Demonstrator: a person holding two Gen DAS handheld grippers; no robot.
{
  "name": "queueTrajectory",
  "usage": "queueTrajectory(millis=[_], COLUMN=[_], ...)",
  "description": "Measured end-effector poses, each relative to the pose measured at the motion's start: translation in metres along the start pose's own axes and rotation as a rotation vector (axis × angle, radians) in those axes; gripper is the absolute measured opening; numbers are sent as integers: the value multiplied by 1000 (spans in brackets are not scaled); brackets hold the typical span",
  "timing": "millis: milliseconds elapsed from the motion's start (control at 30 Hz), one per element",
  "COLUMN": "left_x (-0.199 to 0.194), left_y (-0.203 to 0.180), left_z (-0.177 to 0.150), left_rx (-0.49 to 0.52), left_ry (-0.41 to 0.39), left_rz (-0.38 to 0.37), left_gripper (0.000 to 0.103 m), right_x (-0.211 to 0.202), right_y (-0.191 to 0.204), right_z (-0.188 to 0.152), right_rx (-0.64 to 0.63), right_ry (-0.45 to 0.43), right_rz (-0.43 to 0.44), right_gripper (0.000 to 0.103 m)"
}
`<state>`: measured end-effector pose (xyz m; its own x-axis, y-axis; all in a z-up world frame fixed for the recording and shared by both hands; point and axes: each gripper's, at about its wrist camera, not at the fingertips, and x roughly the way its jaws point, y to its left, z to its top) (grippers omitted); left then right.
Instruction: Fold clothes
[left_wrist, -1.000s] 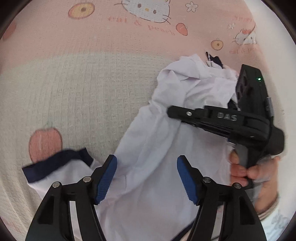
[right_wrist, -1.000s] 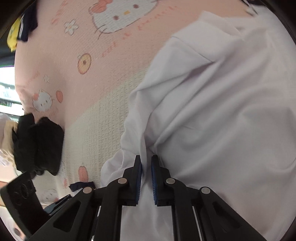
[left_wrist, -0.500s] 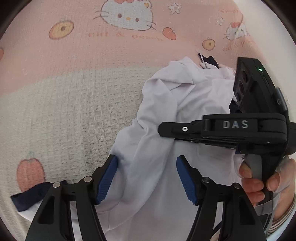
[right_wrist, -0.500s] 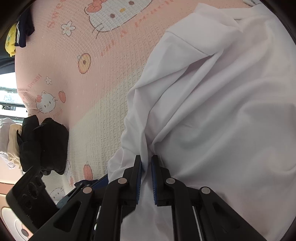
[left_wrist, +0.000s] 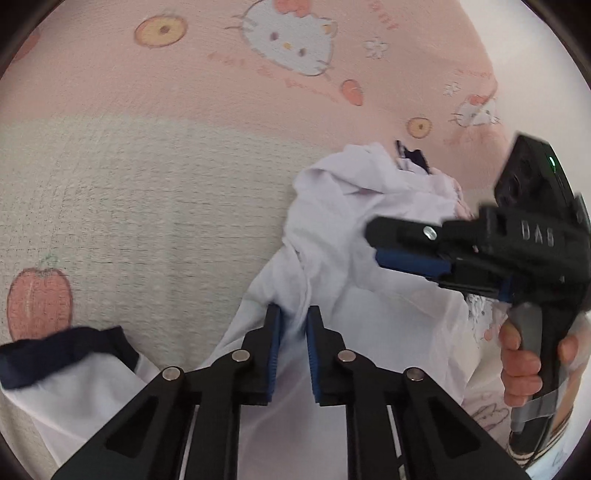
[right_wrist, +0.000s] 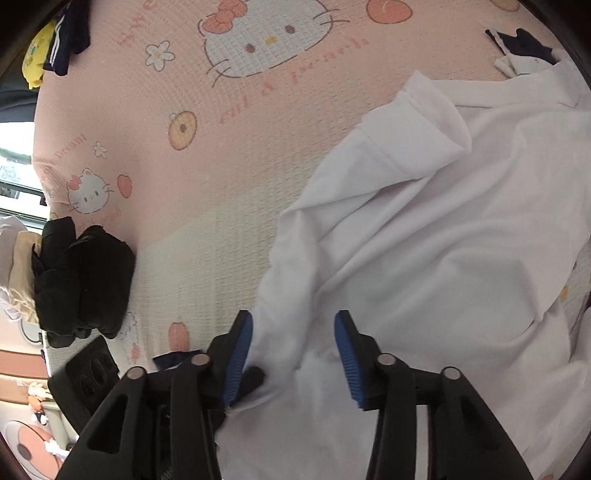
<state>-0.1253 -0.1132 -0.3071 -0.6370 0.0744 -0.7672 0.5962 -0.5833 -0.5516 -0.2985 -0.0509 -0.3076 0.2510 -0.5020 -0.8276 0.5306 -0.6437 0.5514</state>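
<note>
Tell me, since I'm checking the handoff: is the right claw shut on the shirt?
No: in the right wrist view the right claw stands wide open, its blue pads apart with the white shirt lying loose between them.

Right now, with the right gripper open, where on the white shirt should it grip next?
Probably the white shirt's folded sleeve cuff, approached from the bare blanket side: its edge is free there. The left gripper already pinches a fold near the right gripper.

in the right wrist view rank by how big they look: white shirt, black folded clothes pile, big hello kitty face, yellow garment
1. white shirt
2. black folded clothes pile and big hello kitty face: look alike, unranked
3. yellow garment, cut off by the frame edge
</note>
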Motion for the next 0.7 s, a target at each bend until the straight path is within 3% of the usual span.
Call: queueTrajectory(millis=[100,233,600,667,700], left_x=[1,4,10,11,12], left_y=[-5,-10,-10,-10,-10], left_z=[-3,-3,-1,0,1], left_rx=[0,1,-3,-5,-5], left_ry=[18,34,68,76,80], left_rz=[-42,-39,-62,-68,-71], left_gripper=[11,11,11,11,11], right_x=[3,15,33,35,36], right_y=[5,-2,-1,8,10], right_z=[-3,-3,2,1,0], right_rx=[28,110,55,-28,-45], right_ry=[33,86,51,27,20], right_rz=[60,166,68,0,-12], right_gripper=[47,47,46,27,22])
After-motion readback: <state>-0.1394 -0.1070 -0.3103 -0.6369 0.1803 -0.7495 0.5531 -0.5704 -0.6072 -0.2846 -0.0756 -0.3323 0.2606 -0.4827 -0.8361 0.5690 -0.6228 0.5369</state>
